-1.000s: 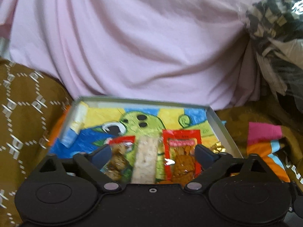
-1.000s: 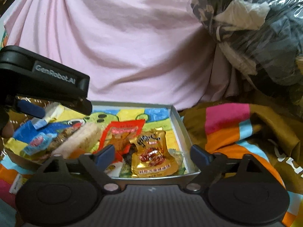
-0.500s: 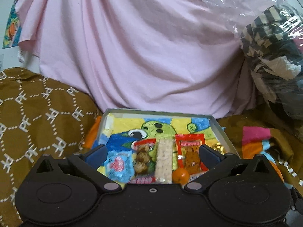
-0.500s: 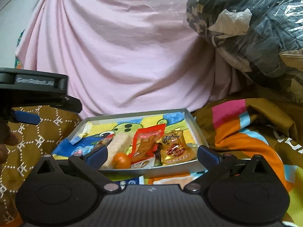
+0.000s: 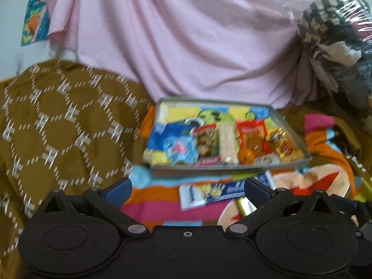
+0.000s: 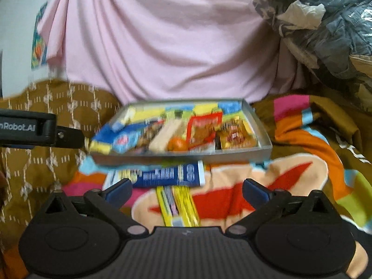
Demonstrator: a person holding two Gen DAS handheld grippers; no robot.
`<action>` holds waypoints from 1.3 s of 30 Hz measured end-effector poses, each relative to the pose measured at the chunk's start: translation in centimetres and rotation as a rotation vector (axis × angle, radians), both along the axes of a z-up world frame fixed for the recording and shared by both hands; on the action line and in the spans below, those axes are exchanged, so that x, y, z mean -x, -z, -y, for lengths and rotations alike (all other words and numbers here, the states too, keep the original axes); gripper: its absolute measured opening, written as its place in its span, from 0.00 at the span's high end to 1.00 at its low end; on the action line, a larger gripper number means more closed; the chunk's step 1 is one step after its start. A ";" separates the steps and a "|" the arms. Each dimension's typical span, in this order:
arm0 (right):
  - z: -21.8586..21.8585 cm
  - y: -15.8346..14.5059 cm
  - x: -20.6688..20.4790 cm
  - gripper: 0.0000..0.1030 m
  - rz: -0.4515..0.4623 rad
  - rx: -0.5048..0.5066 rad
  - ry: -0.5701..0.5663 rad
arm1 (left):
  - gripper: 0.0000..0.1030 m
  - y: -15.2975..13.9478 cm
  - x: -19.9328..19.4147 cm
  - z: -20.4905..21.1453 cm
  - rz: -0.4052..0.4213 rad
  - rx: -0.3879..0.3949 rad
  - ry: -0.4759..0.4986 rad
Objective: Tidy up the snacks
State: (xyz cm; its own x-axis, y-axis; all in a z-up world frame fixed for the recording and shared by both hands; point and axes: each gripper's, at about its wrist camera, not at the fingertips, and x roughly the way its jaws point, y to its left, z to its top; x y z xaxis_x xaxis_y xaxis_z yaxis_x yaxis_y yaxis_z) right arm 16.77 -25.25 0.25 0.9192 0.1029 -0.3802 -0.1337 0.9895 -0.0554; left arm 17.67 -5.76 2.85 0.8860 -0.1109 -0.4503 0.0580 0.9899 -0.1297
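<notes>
Left wrist view: the left gripper [image 5: 187,188] hovers level with its jaws spread wide, empty, short of the shallow grey snack-filled tray [image 5: 209,171] on the colourful blanket [image 5: 330,162]; the right gripper [image 6: 186,187] is likewise spread and empty.

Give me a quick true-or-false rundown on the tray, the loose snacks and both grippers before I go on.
1. Both the left gripper and right gripper are open and empty. True.
2. The tray holds no snacks. False: several packets and an orange lie in it.
3. A blue packet lies outside the tray, on the blanket. True.
4. The yellow packet is inside the tray. False: it lies on the blanket, nearer the right gripper.
</notes>
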 end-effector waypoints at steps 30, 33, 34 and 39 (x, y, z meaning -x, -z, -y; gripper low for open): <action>-2.6 3.2 0.7 0.00 -0.279 0.066 -0.035 | 0.01 6.7 0.9 -1.8 -0.197 -0.094 -0.034; -2.7 3.2 0.4 0.00 -0.285 0.064 -0.044 | 0.01 6.7 0.3 -1.6 -0.198 -0.113 -0.022; -2.7 3.2 0.2 0.00 -0.285 0.061 -0.048 | 0.01 6.7 0.2 -1.5 -0.197 -0.121 -0.017; -3.3 2.9 -0.2 0.00 -0.238 0.108 -0.120 | 0.01 5.9 -1.2 -0.8 -0.171 -0.164 0.045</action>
State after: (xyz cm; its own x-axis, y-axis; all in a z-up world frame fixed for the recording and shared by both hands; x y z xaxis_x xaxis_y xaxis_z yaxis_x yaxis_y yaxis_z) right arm 16.95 -21.95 -2.62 0.7865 0.1532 -0.5983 -0.2717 0.9558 -0.1124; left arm 18.91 -4.99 -3.02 0.7910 -0.0617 -0.6087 0.0934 0.9954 0.0205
